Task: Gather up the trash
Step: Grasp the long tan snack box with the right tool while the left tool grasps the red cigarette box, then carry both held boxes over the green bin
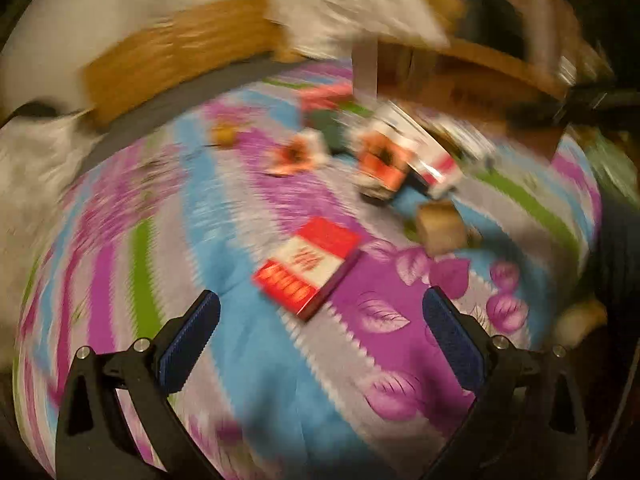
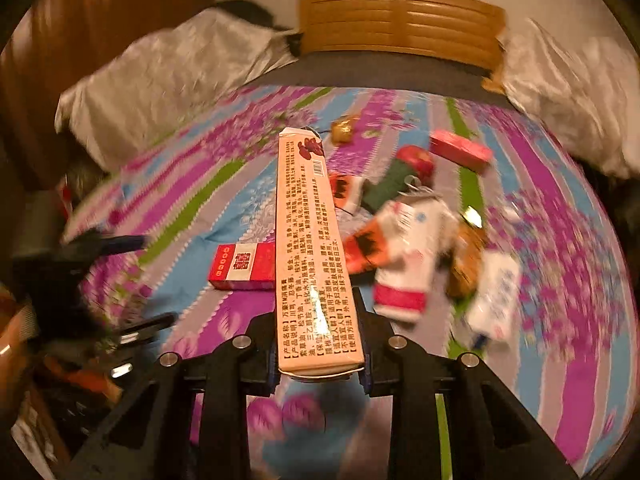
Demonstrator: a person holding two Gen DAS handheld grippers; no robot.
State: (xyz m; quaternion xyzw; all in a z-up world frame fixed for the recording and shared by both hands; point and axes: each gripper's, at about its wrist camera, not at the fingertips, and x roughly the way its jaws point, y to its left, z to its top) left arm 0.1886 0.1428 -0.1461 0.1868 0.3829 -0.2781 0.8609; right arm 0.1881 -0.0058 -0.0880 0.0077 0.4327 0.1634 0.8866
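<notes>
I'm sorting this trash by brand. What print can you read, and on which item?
Long peach box in the right hand-held gripper: bracketed headings "产品名称", "产品说明", "使用方法"; the remaining print and the barcode are too small.
Red-and-white pack on the bedspread: "囍".
Other cartons, both views: too blurred.

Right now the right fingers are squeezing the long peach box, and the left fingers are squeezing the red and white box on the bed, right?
Not quite. The left wrist view shows the left fingers wide open, with the red and white box lying untouched on the bedspread ahead. The right fingers do squeeze the long peach box.
</notes>
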